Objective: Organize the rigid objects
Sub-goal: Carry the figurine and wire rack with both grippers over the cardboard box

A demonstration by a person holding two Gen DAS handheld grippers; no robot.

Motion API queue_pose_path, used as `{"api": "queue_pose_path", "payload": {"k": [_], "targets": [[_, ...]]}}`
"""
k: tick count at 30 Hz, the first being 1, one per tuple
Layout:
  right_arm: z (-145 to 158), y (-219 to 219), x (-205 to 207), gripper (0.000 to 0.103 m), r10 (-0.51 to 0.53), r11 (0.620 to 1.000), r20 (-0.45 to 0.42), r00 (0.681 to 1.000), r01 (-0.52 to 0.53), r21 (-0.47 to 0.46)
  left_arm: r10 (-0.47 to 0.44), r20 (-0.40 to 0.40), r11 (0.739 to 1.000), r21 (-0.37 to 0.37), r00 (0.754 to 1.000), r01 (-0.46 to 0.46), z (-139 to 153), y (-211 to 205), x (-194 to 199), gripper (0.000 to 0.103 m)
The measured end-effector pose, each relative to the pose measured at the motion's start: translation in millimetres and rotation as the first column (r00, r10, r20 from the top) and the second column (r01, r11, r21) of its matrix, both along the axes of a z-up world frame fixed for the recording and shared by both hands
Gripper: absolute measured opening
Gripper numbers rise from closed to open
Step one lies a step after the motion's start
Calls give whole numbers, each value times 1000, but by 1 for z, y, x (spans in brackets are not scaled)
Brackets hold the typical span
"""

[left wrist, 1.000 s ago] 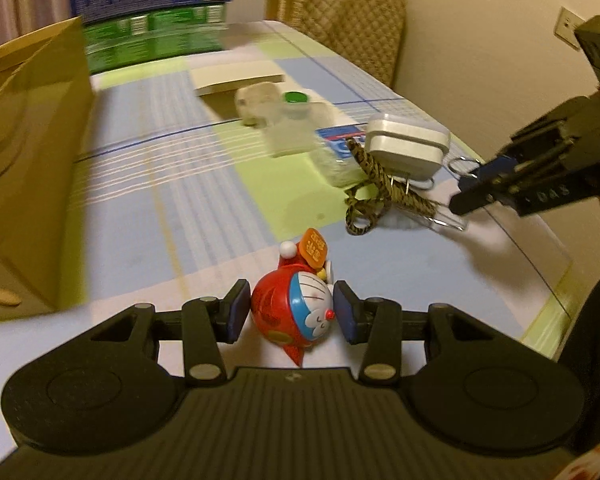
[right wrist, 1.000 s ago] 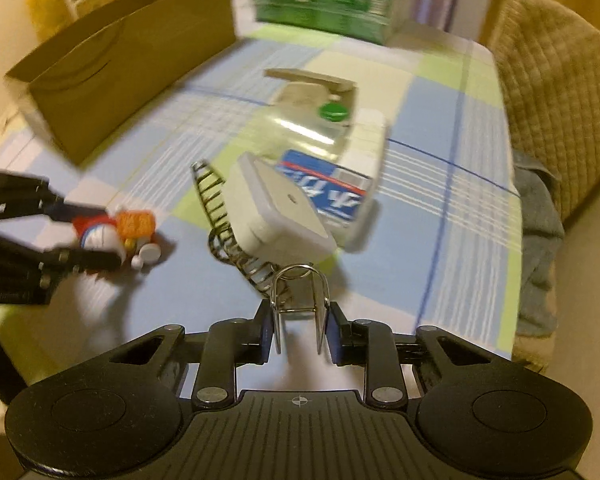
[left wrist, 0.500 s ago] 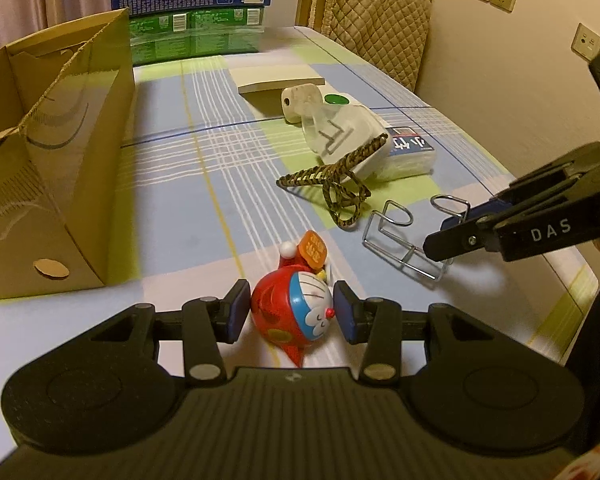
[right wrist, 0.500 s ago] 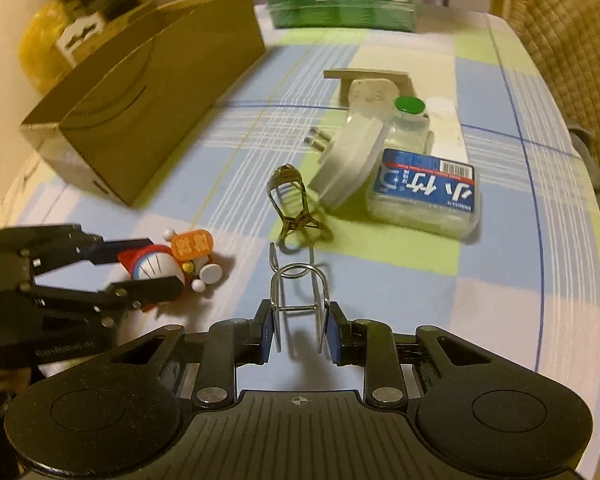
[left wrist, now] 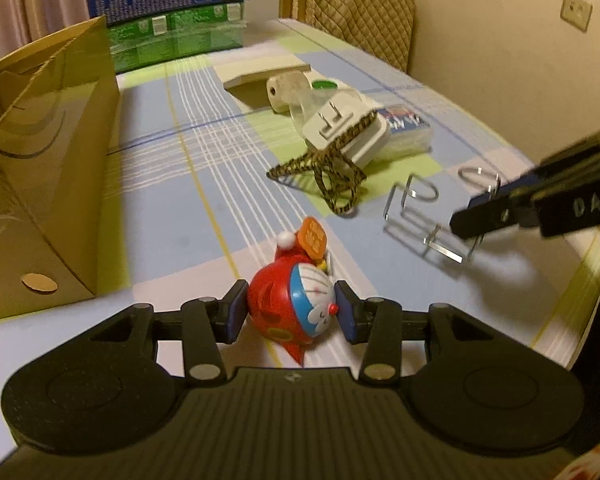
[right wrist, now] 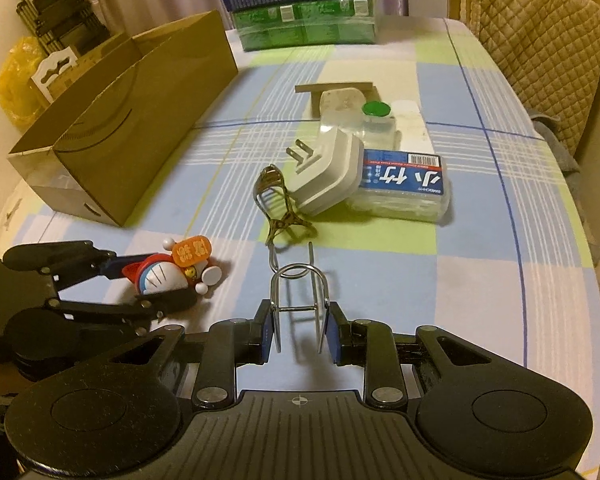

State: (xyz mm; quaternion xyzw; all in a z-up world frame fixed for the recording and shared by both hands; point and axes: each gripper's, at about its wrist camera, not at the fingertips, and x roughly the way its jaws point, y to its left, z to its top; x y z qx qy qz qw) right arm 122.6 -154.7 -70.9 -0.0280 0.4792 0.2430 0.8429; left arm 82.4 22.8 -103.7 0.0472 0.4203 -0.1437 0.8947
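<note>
My left gripper point(left wrist: 291, 312) is shut on a red and blue Doraemon toy point(left wrist: 296, 304), low over the checked tablecloth; both show in the right wrist view, the gripper point(right wrist: 148, 286) and the toy point(right wrist: 168, 270). My right gripper point(right wrist: 299, 331) is shut on a bent metal wire rack point(right wrist: 298, 300), seen from the side in the left wrist view point(left wrist: 424, 216). A white plug adapter point(right wrist: 328, 172) leans on a clear box with a blue label point(right wrist: 404, 188). A leopard-print clip point(right wrist: 278, 208) lies in front of the adapter.
An open cardboard box point(right wrist: 128, 120) stands along the table's left side. Blue and green cartons point(right wrist: 304, 4) are stacked at the far end. A green-capped clear container point(right wrist: 376, 118) and a thin board point(right wrist: 336, 88) lie behind the adapter. A quilted chair point(right wrist: 540, 40) stands at right.
The left gripper has carried the toy slightly forward and rolled it to the right. The right gripper has drawn the wire rack back, away from the clip and adapter.
</note>
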Motion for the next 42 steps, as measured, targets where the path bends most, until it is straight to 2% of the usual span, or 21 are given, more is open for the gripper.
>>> {"api": "queue_pose_path", "payload": {"k": [7,11,24,29,34,39,42], "targets": [[13,-1,-7,24,-15,1000,38,999,15,5,37,-28,997,-62,999,-39,4,8,-2,40],[21,-1,-12,24,-18,1000,52,999,17,13,62,-39,990,-122,997,-66,10,15,-2,40],[47,5,-23,24,-19,999,102,995,15,35,83,-6,983,-164,997,-82,37,22,-4,40],[71,14,-24,24,-2,998,150,989,-6,57,94,32,978,-189,995,-87,66,31,-4,40],[102,35,-17,24,28,994,207,978,-49,95,121,101,974,-206,987,-99,111,51,-2,40],[131,77,-5,24,76,982,258,963,-117,148,164,178,975,-178,970,-133,156,85,2,40],[141,111,5,24,114,969,266,957,-166,182,202,198,972,-162,959,-171,174,117,5,40]]}}
